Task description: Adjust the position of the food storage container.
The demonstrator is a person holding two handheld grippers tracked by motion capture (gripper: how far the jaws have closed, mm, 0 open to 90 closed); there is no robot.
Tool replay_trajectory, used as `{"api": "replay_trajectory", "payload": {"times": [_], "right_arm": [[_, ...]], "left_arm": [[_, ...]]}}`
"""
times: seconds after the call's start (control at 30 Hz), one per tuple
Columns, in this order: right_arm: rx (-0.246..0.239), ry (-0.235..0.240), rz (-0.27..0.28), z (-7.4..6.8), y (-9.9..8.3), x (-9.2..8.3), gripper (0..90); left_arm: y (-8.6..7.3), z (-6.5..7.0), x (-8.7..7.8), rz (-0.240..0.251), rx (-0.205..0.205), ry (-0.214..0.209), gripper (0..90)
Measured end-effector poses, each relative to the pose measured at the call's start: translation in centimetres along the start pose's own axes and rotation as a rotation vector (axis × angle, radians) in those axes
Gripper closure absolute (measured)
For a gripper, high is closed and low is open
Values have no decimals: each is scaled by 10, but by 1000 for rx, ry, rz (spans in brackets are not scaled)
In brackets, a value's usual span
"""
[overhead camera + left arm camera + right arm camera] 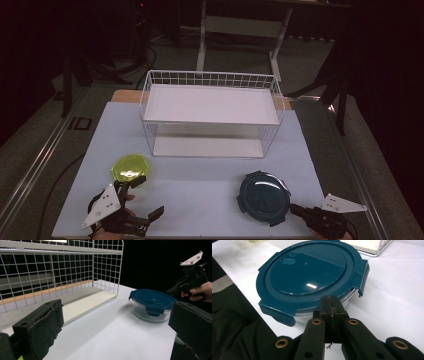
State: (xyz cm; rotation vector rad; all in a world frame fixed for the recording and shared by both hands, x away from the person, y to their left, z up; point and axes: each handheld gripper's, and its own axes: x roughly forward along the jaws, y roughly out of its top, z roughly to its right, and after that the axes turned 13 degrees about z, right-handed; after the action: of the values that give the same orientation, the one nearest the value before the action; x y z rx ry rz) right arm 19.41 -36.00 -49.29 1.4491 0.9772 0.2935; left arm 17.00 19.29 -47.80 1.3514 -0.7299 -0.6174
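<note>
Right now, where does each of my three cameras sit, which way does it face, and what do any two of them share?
High view: above the near table edge, facing forward and down on the wire rack, yellow lid, and both hand-held grippers.
Left gripper view: on the left gripper, looking between wide jaws toward the rack and the right gripper.
Right gripper view: on the right gripper, jaws together, facing the container's near rim.
Shared: all three show the blue-lidded container.
</note>
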Motion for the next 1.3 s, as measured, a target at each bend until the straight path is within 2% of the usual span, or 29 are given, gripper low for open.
{"api": "replay_trajectory", "payload": {"times": [0.17, 0.3, 0.6, 0.73, 1.03, 1.13, 1.3], "right_arm": [[-14, 21, -10, -4, 3, 9, 900], [-28, 58, -28, -8, 9, 21, 900], [-1, 41, -28, -1, 3, 17, 900], [-2, 60, -33, -4, 3, 21, 900], [-2, 64, -25, -5, 6, 22, 900], [11, 73, -20, -6, 7, 26, 900], [-1, 100, -28, -10, 9, 36, 900]], "left_arm": [[-1, 0, 1, -3, -4, -2, 0], [-1, 1, 1, -4, 1, -7, 0], [-1, -1, 0, -1, -5, -4, 0], [-1, 1, 0, -4, 2, -5, 0], [-1, 1, 1, -7, 1, -10, 0], [-1, 2, 2, -9, 2, -11, 0], [-1, 2, 1, -7, 3, -10, 0]]}}
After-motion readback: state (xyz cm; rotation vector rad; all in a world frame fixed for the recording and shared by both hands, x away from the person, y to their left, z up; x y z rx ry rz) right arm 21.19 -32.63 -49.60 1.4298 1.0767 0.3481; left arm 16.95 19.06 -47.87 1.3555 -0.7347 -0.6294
